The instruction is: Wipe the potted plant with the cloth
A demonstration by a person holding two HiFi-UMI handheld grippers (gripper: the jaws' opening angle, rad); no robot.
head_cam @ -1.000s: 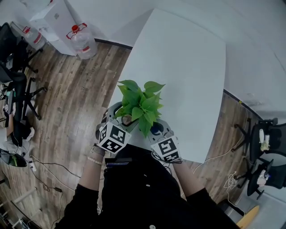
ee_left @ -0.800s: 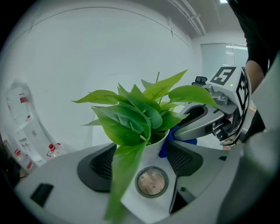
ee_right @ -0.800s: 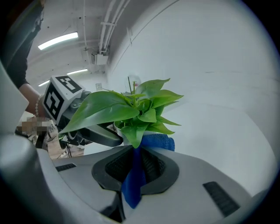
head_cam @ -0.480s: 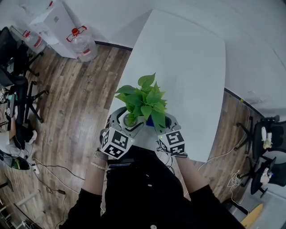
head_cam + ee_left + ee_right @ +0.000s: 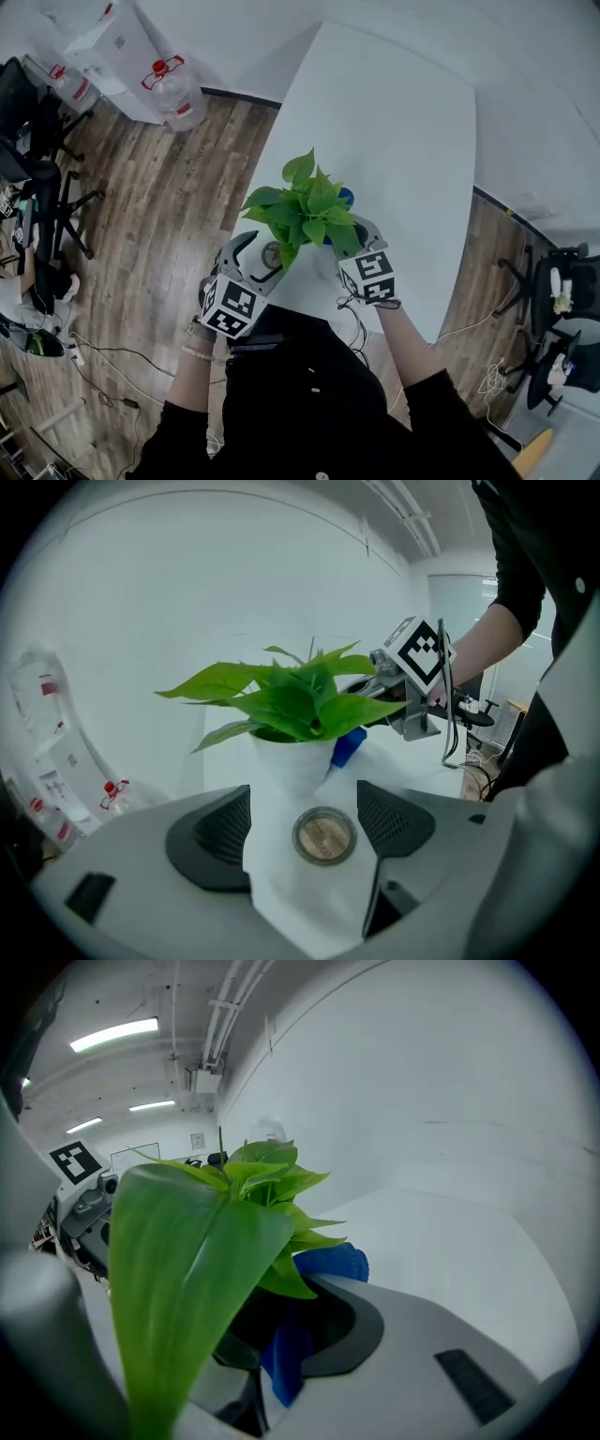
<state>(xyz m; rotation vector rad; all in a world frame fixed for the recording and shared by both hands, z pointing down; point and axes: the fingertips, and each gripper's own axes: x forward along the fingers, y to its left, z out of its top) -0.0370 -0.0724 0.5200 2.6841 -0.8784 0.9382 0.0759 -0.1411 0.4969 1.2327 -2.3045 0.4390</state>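
Close in against the person's dark top, the left gripper (image 5: 303, 823) has drawn back from the pot since half a second ago. Its jaws stand wide apart and grip nothing, and a small round disc (image 5: 324, 834) lies on the table between them. The right gripper (image 5: 286, 1358) has pushed forward along the plant's right side. Its jaws are closed on the blue cloth (image 5: 328, 1262), a fold of which bulges out above them against the lower leaves. In the right gripper view one broad leaf (image 5: 178, 1288) hangs across the foreground and covers most of that gripper's left jaw, so the pinch shows only on the other side. Just past the disc the potted plant (image 5: 302, 202) stands upright in its white pot (image 5: 289, 761), near the front edge of the white table (image 5: 403, 122), with the two grippers on either side of it. The foliage sits a little further up the table in the head view than it did before. The wooden floor (image 5: 141, 216) lies off to the left, with a large water bottle (image 5: 175, 86) lying by the wall next to a white box (image 5: 112, 37). Black office chairs (image 5: 33, 178) stand further left, and another chair (image 5: 562, 281) stands beyond the table's right side.
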